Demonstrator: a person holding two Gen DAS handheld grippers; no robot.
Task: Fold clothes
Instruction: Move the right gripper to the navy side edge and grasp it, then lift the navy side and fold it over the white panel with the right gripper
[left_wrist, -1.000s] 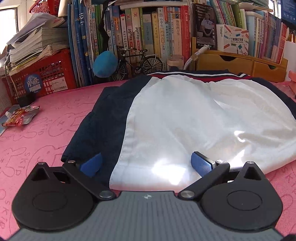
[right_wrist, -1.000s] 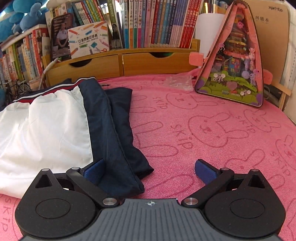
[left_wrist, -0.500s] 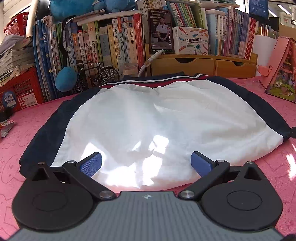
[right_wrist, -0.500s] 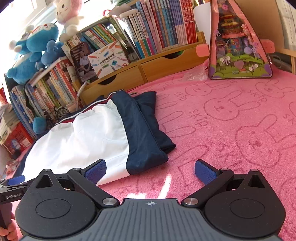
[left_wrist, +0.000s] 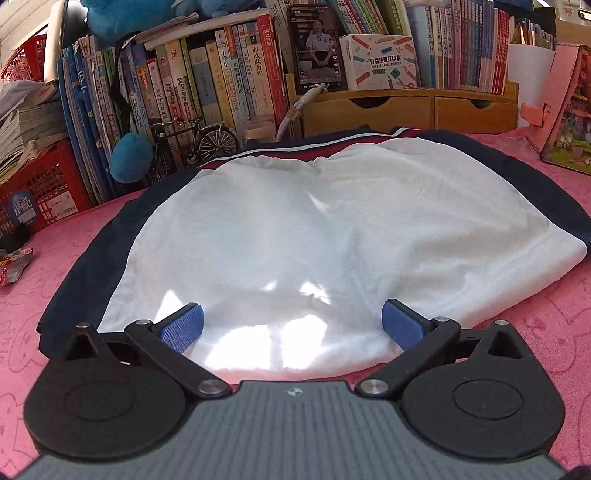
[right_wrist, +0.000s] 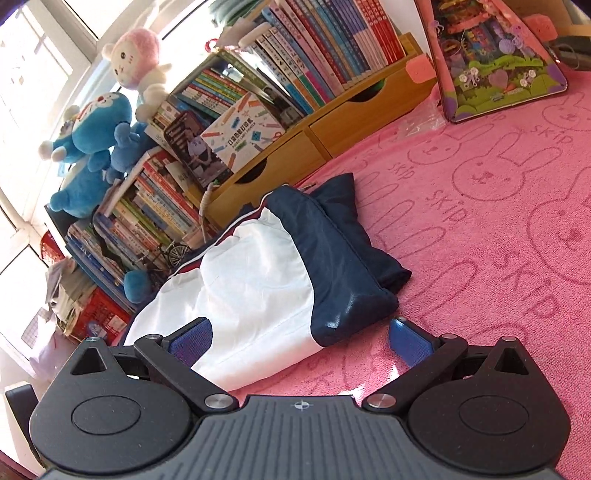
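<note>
White-and-navy cloth garment (left_wrist: 295, 243) looking smooth w/ slightly glossy navy panels (right_wrist: 343, 273); pink bunny-print cover (right_wrist: 498, 229) showing matt, towel-like nap; pale wood drawer unit (left_wrist: 406, 110) appearing smooth; blue gripper pads (left_wrist: 183, 326) looking finely textured.

White across the middle of the folded garment (left_wrist: 295, 236), navy blue down both sides, thin dark-red and white stripes along the far edge. Pink over the whole cloth (right_wrist: 498, 258) underneath, printed with darker pink rabbit outlines and the word "SKIP". Black on the left gripper (left_wrist: 291, 328) and right gripper (right_wrist: 301, 338), grey ribbing at the base, blue on the pads (left_wrist: 183, 326). Red for the crate (left_wrist: 40, 181), honey-yellow wood for the drawers (left_wrist: 402, 110). Bright blue on one plush toy (right_wrist: 92, 147), pink and white on the other plush toy (right_wrist: 136, 70).
</note>
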